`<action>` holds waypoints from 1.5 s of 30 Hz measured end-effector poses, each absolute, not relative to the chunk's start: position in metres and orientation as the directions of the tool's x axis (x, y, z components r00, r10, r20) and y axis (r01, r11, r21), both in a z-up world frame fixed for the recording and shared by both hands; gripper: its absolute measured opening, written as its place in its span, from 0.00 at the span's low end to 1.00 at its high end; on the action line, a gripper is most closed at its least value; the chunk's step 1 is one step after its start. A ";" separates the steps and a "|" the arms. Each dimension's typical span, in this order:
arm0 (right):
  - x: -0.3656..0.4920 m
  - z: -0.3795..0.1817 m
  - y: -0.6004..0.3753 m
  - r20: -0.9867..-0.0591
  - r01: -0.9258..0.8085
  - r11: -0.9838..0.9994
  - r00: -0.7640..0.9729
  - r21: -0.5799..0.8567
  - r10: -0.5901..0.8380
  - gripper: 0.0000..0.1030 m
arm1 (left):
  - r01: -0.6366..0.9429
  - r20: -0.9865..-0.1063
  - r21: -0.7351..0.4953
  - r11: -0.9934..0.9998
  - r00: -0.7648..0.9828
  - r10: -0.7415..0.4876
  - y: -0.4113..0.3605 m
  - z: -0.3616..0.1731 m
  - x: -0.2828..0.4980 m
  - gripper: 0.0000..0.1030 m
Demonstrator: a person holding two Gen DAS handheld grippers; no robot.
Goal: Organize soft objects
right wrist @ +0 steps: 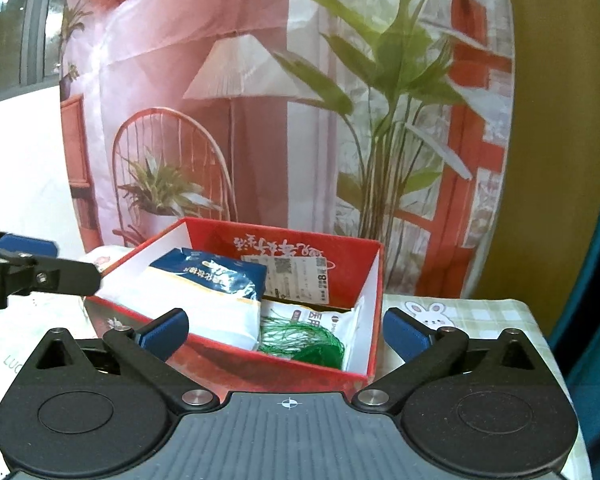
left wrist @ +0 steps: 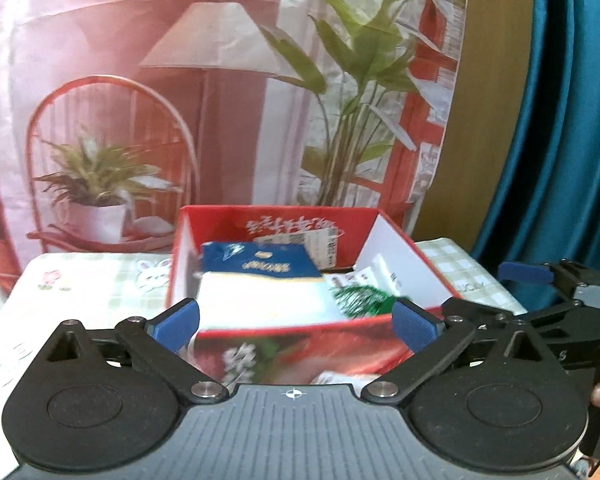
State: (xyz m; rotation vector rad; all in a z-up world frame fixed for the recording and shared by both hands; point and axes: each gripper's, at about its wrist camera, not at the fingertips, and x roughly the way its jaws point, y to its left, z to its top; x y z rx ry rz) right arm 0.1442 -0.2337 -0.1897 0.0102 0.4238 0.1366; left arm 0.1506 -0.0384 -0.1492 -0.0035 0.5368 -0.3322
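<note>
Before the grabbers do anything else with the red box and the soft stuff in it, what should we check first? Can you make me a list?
1. Left gripper empty and open: ok, jaws wide apart, nothing between them.
2. Right gripper empty and open: ok, same.
3. Red box sitting on the table: ok, upright, open at the top.
4. Blue and white bag inside the box: ok, it lies on the left side.
5. Green netting inside the box: ok, beside the bag, near the front wall.
6. Any soft things left outside the box: cannot tell, only part of the table shows.
</note>
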 end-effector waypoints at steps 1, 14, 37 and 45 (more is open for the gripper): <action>0.139 -0.190 -0.232 -0.407 -0.124 0.992 0.904 0.038 0.128 1.00 | 0.303 -0.502 -0.086 0.949 0.810 -0.304 -0.035 -0.150 0.145 1.00; 0.070 -0.207 -0.215 -0.391 -0.153 0.984 0.903 0.094 0.178 1.00 | 0.251 -0.535 -0.039 0.967 0.812 -0.233 -0.004 -0.178 0.073 1.00; 0.035 -0.291 -0.172 -0.648 -0.277 0.961 0.727 0.024 0.226 0.99 | 0.169 -0.697 -0.172 0.970 0.675 -0.241 0.016 -0.244 0.056 1.00; 0.047 -0.315 -0.160 -0.726 -0.314 0.949 0.649 0.015 0.226 0.99 | 0.120 -0.759 -0.168 0.979 0.618 -0.206 0.022 -0.260 0.067 1.00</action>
